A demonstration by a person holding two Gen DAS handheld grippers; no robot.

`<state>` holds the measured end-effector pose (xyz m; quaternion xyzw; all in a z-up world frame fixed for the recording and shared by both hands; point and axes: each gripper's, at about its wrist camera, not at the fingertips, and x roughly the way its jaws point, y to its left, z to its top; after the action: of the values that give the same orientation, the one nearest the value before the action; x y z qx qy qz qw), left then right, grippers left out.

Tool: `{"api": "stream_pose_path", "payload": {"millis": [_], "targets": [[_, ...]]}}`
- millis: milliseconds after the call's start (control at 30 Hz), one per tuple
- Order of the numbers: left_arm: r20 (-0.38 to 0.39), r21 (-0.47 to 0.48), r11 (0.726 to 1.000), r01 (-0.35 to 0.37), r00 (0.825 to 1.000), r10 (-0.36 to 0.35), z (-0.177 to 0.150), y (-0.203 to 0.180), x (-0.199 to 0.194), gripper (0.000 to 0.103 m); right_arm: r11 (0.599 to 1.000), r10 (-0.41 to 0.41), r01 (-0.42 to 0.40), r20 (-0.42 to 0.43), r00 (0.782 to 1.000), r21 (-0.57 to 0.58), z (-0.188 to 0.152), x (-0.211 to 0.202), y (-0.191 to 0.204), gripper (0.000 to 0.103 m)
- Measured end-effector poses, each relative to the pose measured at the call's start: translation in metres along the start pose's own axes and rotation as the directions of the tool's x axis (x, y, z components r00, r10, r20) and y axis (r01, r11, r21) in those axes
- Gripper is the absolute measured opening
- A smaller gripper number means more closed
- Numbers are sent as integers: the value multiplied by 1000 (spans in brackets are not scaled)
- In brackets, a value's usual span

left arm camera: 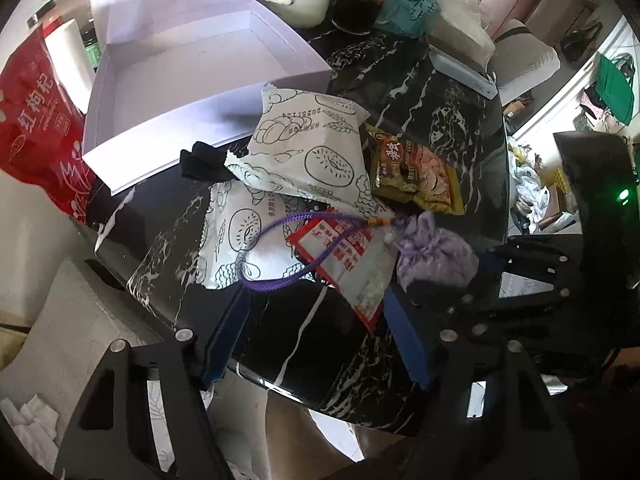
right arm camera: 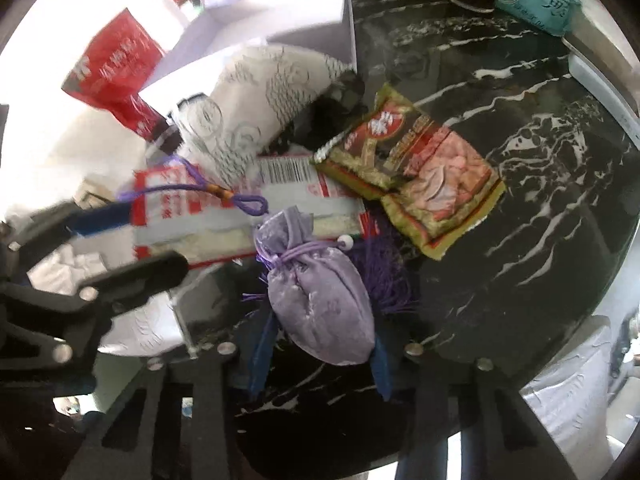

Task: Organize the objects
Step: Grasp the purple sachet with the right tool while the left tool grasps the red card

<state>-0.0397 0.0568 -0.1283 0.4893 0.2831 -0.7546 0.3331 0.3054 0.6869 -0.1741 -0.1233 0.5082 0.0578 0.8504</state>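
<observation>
Leftmost, a red snack bag (left arm camera: 38, 120) stands against the open white box (left arm camera: 192, 80), whose floor is bare, on the black marbled table (left arm camera: 440, 128). Just right of the box lie two white bread packets (left arm camera: 308, 148), the upper one overlapping the lower, with a black clip (left arm camera: 200, 162) at their left edge. Below them the left gripper (left arm camera: 316, 304) has its blue fingers spread, straddling a red-bordered clear packet (left arm camera: 356, 264) and a loop of purple cord (left arm camera: 304, 240) without pressing on either. Further right sits a yellow-green seasoning sachet (right arm camera: 416, 176). The right gripper (right arm camera: 320, 344) pinches the lilac drawstring pouch (right arm camera: 320, 304), a blue pad against each side; the pouch rests at the table's near edge, touching the clear packet, its purple tassel (right arm camera: 388, 276) fanned out beside it.
</observation>
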Motion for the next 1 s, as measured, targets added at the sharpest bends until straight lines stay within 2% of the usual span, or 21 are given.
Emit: {"api": "stream_pose_path", "payload": {"millis": [67,100,167,367,467,600,733,767,800,867,1000], "targets": [[1,-15,1000,11,1000,-11,-1,1,-2,68,999,34,-36,55,998,27,-2,-13,-4,40],[9,-58,998,-3,1000,3,-1,1,-2,68,999,37,-39,73,997,30,-3,-19,-4,40],[13,-84,996,8,1000,-7,1,1,-1,68,999,42,-45,89,995,31,-5,-25,-6,40],[13,-85,996,26,1000,-25,8,-10,8,68,994,78,-90,168,983,64,-2,-42,-16,40],[5,-130,990,51,999,-51,11,-9,18,68,992,99,-112,208,973,56,-2,-56,-13,40],[6,-217,972,92,996,-93,13,-2,30,50,990,128,-139,233,964,34,-2,-69,-9,40],[14,-258,963,79,997,-78,15,3,34,43,989,131,-144,235,963,41,-3,-68,-10,40],[39,-277,960,50,998,-41,15,4,34,40,989,130,-144,233,964,41,-4,-68,-12,40],[49,-271,961,49,998,-38,15,3,33,35,989,127,-140,230,965,42,-5,-67,-12,40],[45,-252,966,51,998,-41,16,2,33,29,991,114,-126,224,968,40,-6,-65,-13,40],[51,-235,969,79,996,-69,16,-1,27,24,990,120,-133,221,968,47,-5,-63,-17,40]]}}
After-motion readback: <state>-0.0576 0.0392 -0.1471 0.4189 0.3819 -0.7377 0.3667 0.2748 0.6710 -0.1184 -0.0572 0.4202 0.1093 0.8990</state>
